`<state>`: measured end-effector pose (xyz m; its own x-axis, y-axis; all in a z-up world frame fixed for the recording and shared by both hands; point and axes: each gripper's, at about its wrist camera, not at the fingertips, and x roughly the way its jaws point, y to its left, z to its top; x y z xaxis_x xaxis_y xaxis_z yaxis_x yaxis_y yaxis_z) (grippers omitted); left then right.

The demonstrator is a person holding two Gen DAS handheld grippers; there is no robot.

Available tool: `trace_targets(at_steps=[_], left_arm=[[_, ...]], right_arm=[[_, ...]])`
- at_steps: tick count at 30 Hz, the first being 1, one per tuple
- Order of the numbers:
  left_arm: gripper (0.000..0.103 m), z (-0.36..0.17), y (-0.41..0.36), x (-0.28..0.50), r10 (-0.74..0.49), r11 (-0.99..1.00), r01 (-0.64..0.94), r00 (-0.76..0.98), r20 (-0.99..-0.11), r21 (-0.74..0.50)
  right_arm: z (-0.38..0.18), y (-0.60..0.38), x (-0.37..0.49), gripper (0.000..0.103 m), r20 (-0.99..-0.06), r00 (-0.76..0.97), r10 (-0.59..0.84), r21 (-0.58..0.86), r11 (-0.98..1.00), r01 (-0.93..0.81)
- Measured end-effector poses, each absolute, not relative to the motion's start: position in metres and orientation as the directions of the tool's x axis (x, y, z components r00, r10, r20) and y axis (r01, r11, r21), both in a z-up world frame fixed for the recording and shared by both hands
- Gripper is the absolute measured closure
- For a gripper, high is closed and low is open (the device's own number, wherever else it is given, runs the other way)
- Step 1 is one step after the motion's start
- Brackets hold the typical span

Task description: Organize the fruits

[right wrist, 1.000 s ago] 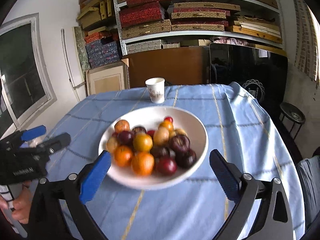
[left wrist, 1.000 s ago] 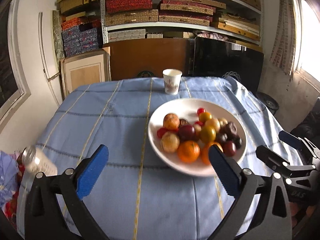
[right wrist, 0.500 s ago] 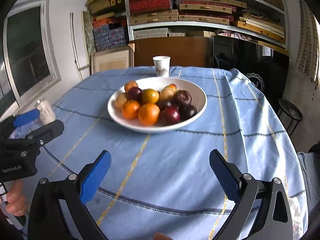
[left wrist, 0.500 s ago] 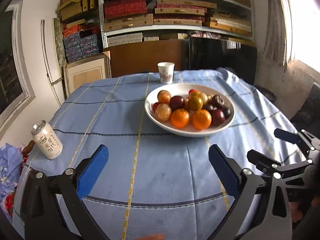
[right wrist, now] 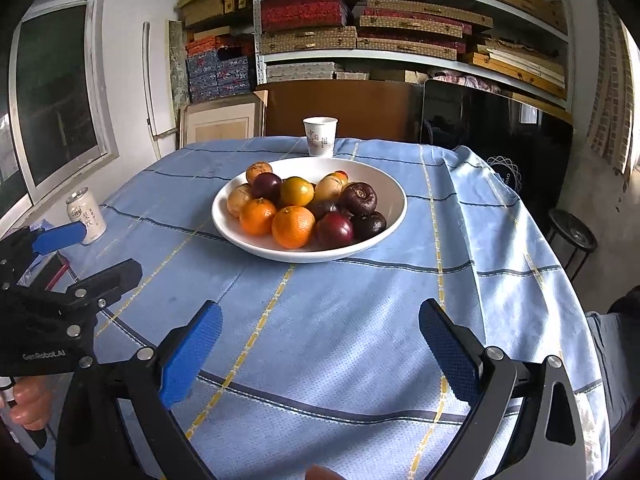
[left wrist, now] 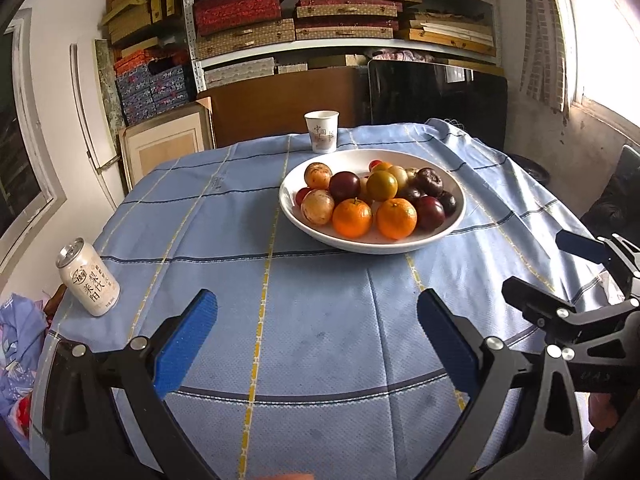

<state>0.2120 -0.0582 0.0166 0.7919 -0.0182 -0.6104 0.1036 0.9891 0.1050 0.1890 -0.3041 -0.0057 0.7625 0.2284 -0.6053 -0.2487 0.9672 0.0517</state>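
- Table point(left wrist: 320, 320), covered by a blue checked cloth point(right wrist: 340, 340), takes up most of both views; every item below is placed relative to the white bowl.
- Shelf unit point(right wrist: 400, 20) stands well behind the bowl, beyond the table's far edge, stacked with flat boxes.
- White bowl point(left wrist: 456, 216) sits on the cloth toward the far half of the table, upright and heaped with fruit.
- Left gripper point(left wrist: 316, 332) hovers over the cloth on the near side of the bowl, well apart from it. Its blue-padded jaws are spread wide with nothing between them.
- Right gripper point(right wrist: 320, 340) likewise hovers on the near side of the bowl, well apart. Jaws spread wide, nothing held. In the left wrist view it shows near-right of the bowl.
- Can point(left wrist: 88, 278), white with dark lettering, stands upright well to the left of the bowl, near the table edge.
- Paper cup point(left wrist: 321, 131) stands upright just behind the bowl's far rim; contact cannot be determined.
- Fruit is all inside the bowl: two oranges point(left wrist: 352, 218) side by side at the near rim, a dark red plum point(left wrist: 430, 213) just right of them, a speckled tan fruit point(left wrist: 317, 207) to their left, and a yellow-green fruit point(left wrist: 382, 185) at the centre of the heap.
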Motion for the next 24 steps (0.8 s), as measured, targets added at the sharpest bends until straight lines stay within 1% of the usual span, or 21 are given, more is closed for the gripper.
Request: trace_targets(at_steps=[14,22,24], left_arm=[[0.005,0.0195,-0.0542,0.2122,-0.053,0.992,0.115,0.787,-0.615,0.061],[0.005,0.0203,-0.0547,0.2112,-0.01,0.992,0.082,0.803,-0.596,0.094],[0.005,0.0212,-0.0541,0.2105,-0.018,0.992,0.088,0.804,-0.594,0.088]], right_arm=[[-0.0059,-0.3053,0.1892,0.004,-0.606,0.763,0.225,0.052,0.968,-0.244],[-0.0062,-0.3063,0.1887,0.004,-0.605,0.764,0.224,0.053,0.969,-0.243],[-0.007,-0.3078,0.1887,0.004,-0.606,0.763,0.225,0.055,0.969,-0.241]])
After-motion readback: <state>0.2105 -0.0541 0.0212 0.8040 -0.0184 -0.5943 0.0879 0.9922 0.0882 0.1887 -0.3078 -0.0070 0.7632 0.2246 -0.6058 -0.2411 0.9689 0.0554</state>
